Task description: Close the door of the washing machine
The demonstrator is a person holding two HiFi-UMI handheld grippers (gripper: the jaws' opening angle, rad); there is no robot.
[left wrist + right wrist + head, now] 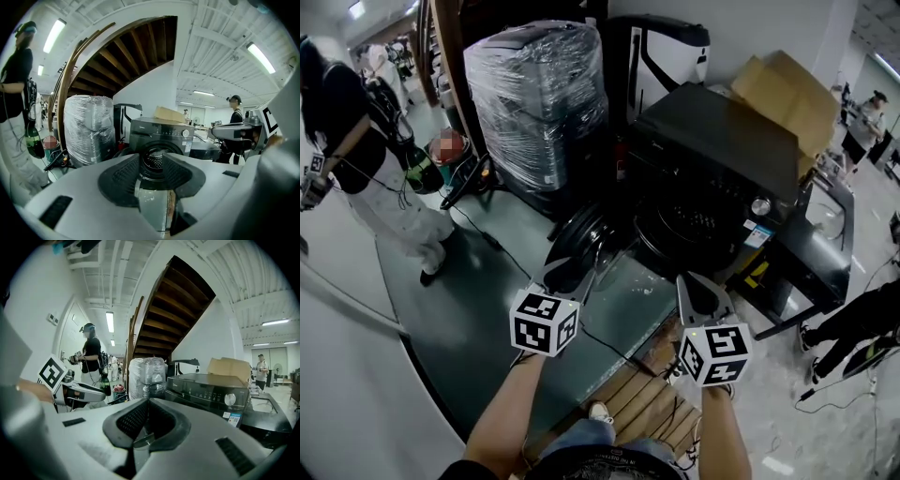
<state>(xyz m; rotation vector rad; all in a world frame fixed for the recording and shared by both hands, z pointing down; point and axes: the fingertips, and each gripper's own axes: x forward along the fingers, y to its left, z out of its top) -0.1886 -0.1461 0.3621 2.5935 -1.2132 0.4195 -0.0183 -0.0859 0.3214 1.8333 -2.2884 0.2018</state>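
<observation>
The black washing machine (pixel 722 141) stands ahead of me with its round door (pixel 579 239) swung open to the left of the drum opening (pixel 686 225). My left gripper (pixel 584 255) hovers just in front of the open door, and nothing lies between its parted jaws. In the left gripper view the drum (pixel 154 160) shows through the gap of the left gripper (pixel 152 158). My right gripper (pixel 698 286) is held below the drum opening with its pads together and holds nothing. The right gripper view shows the right gripper (pixel 147 403) shut, with the machine's control panel (pixel 211 392) to its right.
A plastic-wrapped appliance (pixel 539 94) stands left of the machine and a cardboard box (pixel 787 94) behind it. A person (pixel 356 141) stands at far left, and another person's legs (pixel 853 328) are at right. A wooden pallet (pixel 647 394) and cables (pixel 487 239) lie on the floor.
</observation>
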